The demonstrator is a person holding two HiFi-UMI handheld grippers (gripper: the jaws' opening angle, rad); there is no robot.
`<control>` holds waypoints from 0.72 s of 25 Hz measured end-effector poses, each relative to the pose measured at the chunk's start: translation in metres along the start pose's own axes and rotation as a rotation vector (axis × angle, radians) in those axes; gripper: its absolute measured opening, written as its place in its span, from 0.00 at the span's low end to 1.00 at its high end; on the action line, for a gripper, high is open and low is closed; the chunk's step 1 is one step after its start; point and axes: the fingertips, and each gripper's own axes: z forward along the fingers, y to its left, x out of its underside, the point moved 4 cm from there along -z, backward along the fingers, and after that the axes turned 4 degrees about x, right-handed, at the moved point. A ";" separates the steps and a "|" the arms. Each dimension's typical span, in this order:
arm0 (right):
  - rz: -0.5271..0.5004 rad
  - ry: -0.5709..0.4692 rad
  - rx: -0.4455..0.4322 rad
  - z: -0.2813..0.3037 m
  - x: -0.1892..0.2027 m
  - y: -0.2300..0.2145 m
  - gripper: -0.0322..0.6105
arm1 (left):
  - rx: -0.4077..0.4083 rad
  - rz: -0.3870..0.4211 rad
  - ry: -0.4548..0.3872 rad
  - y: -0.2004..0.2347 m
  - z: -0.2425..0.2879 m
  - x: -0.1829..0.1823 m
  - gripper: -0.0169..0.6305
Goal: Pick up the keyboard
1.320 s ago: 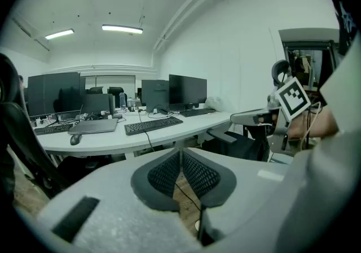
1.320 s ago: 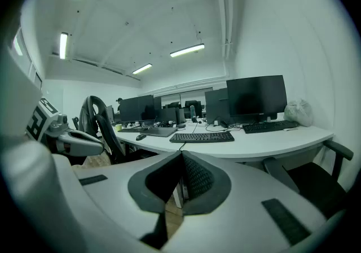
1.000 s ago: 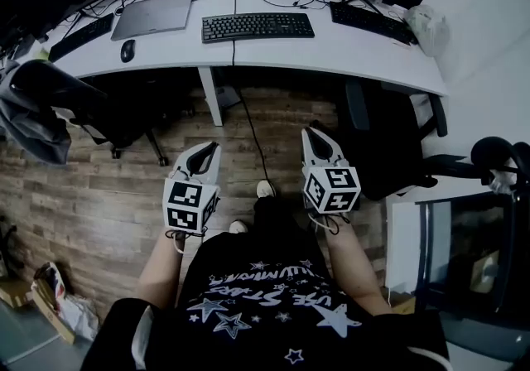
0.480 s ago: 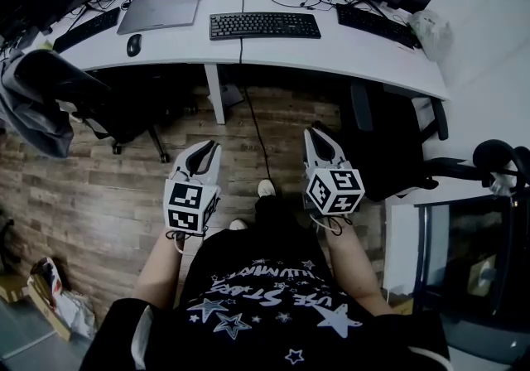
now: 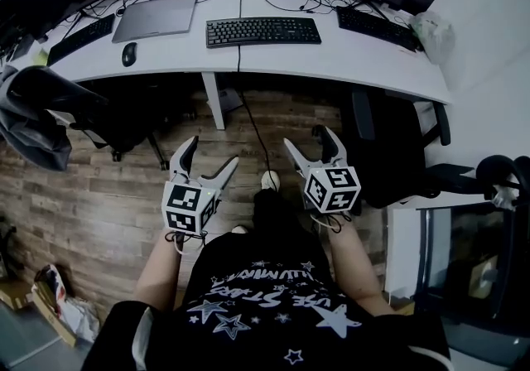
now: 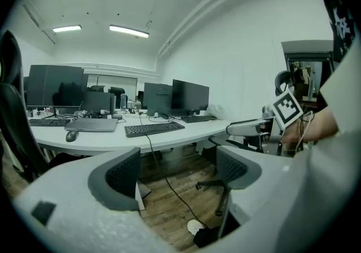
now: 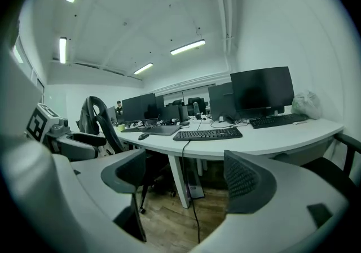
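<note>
Keyboard on desk, well ahead. My left claw and right claw have just been opening, both wide and empty. Cable beside keyboard may snag the lift.

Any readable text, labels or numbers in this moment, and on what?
Shirt: large print seems to read "USE STARS"; smaller line above too blurred.
Left gripper and right gripper cubes: square markers only, no letters.
Keyboard: key legends too small.
</note>
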 end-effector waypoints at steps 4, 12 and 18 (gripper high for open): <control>0.012 0.046 -0.003 0.030 -0.002 -0.024 0.73 | 0.003 -0.004 0.020 0.013 0.029 -0.011 0.68; 0.013 0.044 -0.033 0.119 -0.038 -0.080 0.73 | -0.024 0.015 0.055 0.051 0.105 -0.046 0.69; -0.003 0.053 -0.073 0.177 -0.060 -0.114 0.73 | -0.052 0.027 0.067 0.070 0.168 -0.074 0.69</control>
